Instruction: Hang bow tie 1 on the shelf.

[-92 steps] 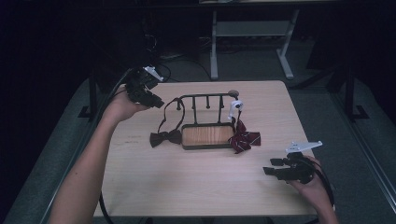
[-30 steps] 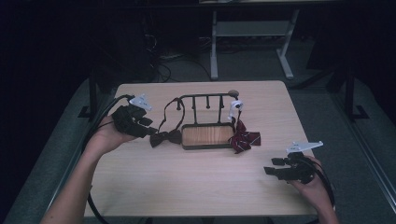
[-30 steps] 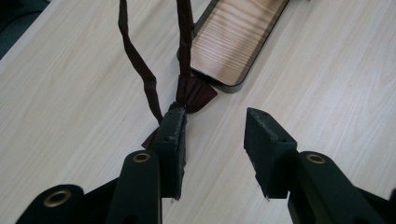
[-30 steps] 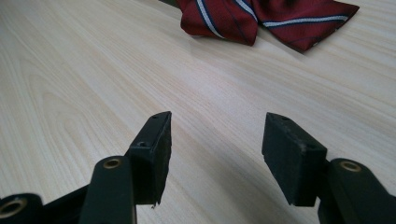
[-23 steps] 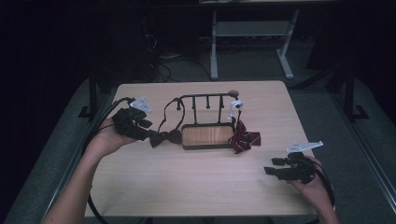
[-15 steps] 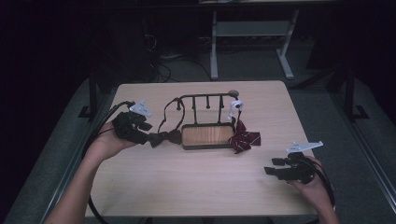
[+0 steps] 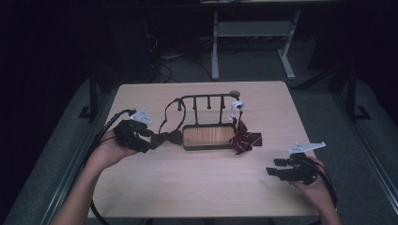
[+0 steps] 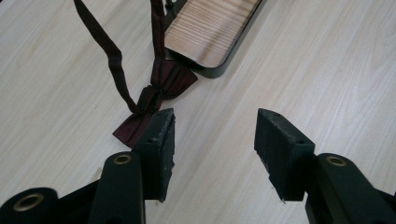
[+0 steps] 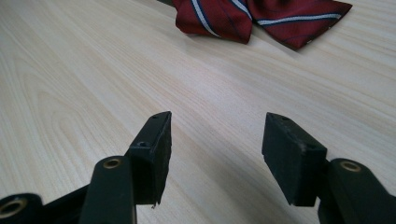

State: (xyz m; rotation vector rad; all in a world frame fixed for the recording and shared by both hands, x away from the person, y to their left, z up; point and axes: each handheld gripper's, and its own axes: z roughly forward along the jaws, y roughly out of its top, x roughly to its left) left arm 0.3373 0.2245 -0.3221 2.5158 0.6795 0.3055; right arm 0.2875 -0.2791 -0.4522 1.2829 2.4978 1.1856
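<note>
A dark maroon bow tie (image 7: 168, 138) lies on the table left of a black rack's wooden base (image 7: 209, 136); its strap (image 7: 165, 115) loops up to the rack's bar. My left gripper (image 7: 154, 140) rests low just left of it. In the left gripper view the jaws (image 8: 215, 116) have just been opening; only bare table lies between them, and the bow tie (image 8: 156, 93) lies by the left jaw's tip. A red striped bow tie (image 7: 245, 139) lies at the rack's right end. My right gripper (image 7: 273, 167) is open near the front right, facing the striped bow tie (image 9: 243, 14).
A small white object (image 7: 237, 106) hangs at the right end of the rack's bar (image 7: 206, 97). The light wooden table (image 7: 202, 187) has bare room in front of the rack. The wooden base (image 8: 210, 28) sits ahead of my left jaws.
My left hand has come down from beside the rack's left end to the table and closed in on the dark bow tie, its jaws wider. The right hand has kept still.
</note>
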